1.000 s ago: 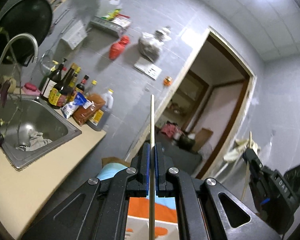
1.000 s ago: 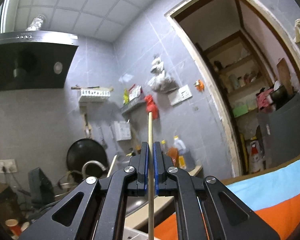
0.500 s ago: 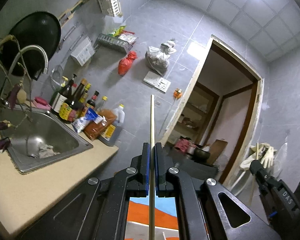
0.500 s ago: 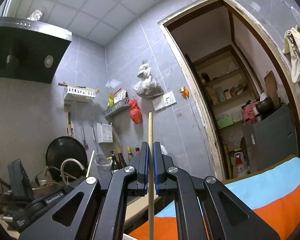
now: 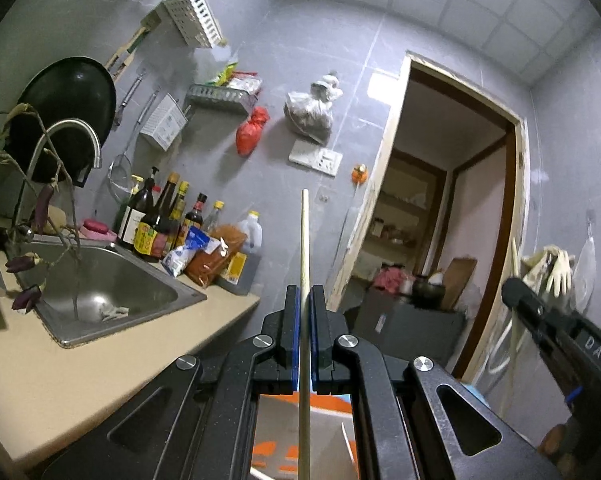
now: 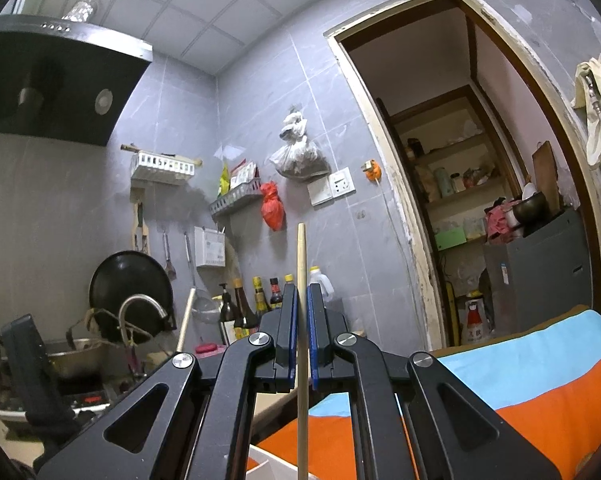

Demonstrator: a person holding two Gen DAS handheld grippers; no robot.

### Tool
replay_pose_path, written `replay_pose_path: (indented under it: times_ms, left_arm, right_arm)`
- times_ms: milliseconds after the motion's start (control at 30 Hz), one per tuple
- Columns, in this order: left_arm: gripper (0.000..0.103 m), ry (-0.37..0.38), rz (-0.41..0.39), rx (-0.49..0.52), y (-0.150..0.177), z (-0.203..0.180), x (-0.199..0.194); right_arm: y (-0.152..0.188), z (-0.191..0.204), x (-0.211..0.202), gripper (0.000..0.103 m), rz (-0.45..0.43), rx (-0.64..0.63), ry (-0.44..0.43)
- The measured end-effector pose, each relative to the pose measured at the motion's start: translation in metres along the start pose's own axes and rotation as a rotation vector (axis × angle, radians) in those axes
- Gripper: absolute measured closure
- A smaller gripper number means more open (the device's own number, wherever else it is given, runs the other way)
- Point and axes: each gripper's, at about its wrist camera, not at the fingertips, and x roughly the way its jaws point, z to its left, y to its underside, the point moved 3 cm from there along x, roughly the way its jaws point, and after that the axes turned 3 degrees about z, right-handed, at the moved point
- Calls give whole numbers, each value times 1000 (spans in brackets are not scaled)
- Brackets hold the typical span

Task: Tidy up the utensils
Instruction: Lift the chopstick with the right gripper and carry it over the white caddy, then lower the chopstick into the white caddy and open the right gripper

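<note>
My left gripper [image 5: 305, 300] is shut on a pale wooden chopstick [image 5: 304, 240] that runs up between the blue pads and points at the grey wall. My right gripper [image 6: 301, 300] is shut on a second wooden chopstick [image 6: 301, 260], also upright. The right gripper [image 5: 556, 332] shows at the right edge of the left wrist view with its chopstick [image 5: 514, 256]. The left gripper [image 6: 24, 364] shows at the lower left of the right wrist view, its chopstick [image 6: 186, 316] slanting up. Both grippers are raised well above the counter.
A steel sink [image 5: 100, 288] with a tap [image 5: 66, 136] sits in the beige counter [image 5: 60, 376]. Sauce bottles [image 5: 160, 216] stand behind it. A black wok [image 5: 68, 108] and a white rack [image 5: 192, 20] hang on the wall. An open doorway [image 5: 452, 208] is at the right.
Both grippers have tilted and shifted with their chopsticks still held; the sink and counter moved in the left view, and the left gripper came into the right view.
</note>
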Motion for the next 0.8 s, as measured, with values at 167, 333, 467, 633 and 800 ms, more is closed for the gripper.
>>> replay_pose_path:
  times_ms: [167, 333, 467, 633, 800]
  left_arm:
    - [101, 5, -2, 14, 6, -4, -7]
    - [101, 6, 30, -1, 5, 0, -14]
    - [100, 9, 74, -35, 4, 6, -17]
    - [100, 16, 86, -70, 3, 13, -26]
    - [100, 25, 95, -52, 1, 10, -25]
  right_arm:
    - [7, 1, 0, 100, 22, -8, -2]
    - [11, 2, 1, 100, 35, -9, -15]
    - [14, 5, 2, 99, 54, -9, -37]
    - [16, 7, 3, 99, 66, -8, -56]
    - [17, 9, 4, 97, 77, -5, -63]
